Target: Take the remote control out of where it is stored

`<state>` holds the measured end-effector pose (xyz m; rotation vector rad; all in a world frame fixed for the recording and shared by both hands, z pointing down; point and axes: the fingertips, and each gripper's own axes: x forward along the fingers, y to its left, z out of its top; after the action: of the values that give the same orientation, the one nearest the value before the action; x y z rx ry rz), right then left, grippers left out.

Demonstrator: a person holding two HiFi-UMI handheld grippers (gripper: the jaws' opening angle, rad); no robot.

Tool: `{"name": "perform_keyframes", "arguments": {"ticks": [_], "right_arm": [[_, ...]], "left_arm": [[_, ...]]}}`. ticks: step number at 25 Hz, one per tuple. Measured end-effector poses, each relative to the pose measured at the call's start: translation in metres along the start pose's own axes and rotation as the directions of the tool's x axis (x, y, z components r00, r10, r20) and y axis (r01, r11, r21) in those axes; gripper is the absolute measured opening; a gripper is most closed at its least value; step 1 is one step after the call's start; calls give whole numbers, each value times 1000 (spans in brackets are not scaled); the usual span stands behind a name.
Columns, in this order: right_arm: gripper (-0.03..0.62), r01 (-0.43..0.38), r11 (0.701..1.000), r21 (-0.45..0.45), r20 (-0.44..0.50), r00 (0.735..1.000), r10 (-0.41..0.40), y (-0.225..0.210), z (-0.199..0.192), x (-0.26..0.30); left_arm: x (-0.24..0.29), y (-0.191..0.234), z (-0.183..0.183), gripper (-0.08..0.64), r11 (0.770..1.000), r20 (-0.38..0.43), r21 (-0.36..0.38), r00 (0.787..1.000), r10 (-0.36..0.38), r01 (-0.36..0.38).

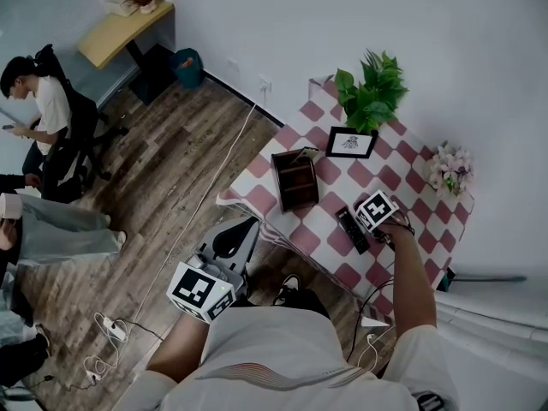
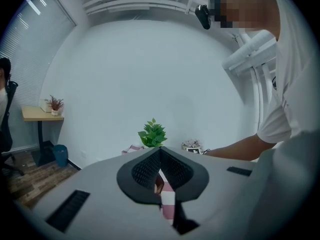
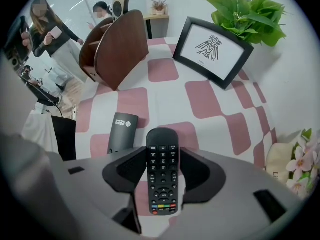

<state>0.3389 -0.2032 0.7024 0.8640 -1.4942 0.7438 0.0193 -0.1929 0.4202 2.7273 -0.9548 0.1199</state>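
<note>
My right gripper is shut on a black remote control, buttons up, which lies lengthwise between both jaws just over the pink-and-white checked table. A second dark remote lies back-up on the cloth just to its left, also seen as the remote beside my right gripper. The brown wooden storage box stands further back on the left. My left gripper is shut on nothing and is held off the table's near edge, over the floor.
A framed picture, a green plant and pale flowers stand along the table's back and right. People sit on the floor side at left. A cable and power strip lie on the wooden floor.
</note>
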Motion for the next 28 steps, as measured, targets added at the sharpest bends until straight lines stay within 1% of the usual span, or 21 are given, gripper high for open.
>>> {"name": "perform_keyframes", "arguments": {"ticks": [4,7,11,12,13,14,15,17,18,20,22,24,26,28], "right_arm": [[213,-2,1000,28,71,997,0,0,6,-18],[213,5,999,52,162,987,-13,4,16,-44],[213,43,997,58,289,956,-58,12,31,-85],[213,48,997,60,326,943,-65,16,35,-95],[212,62,996,64,371,925,-82,19,41,-106],[212,89,993,72,423,899,-111,21,48,-119],[211,123,989,82,479,866,-147,23,55,-134],[197,172,978,115,593,779,-206,29,69,-163],[172,174,975,135,644,732,-220,35,75,-177],[155,159,974,163,725,650,-228,50,85,-201],[139,152,972,180,777,584,-235,65,91,-219],[103,141,969,201,818,520,-246,78,95,-235],[67,121,966,229,851,457,-259,90,98,-248],[48,103,961,255,875,399,-275,99,101,-257]], "left_arm": [[1,-1,1,8,1000,7,5,1000,-6,6],[1,1,3,8,1000,10,5,1000,-10,10],[1,0,8,8,1000,16,8,1000,-18,18],[1,0,8,8,1000,18,10,1000,-21,21],[1,0,9,8,1000,21,11,999,-24,24],[1,0,10,9,1000,23,11,999,-26,26],[1,1,10,9,1000,24,9,999,-27,27],[2,3,10,9,1000,24,6,999,-26,26],[1,4,11,8,1000,24,5,999,-26,26],[1,5,13,8,1000,27,7,999,-28,28],[1,7,15,8,999,31,12,999,-32,31],[0,9,17,8,999,35,15,999,-32,31],[-1,12,20,9,999,39,15,999,-29,29],[-3,15,23,8,1000,43,18,999,-26,25]]}}
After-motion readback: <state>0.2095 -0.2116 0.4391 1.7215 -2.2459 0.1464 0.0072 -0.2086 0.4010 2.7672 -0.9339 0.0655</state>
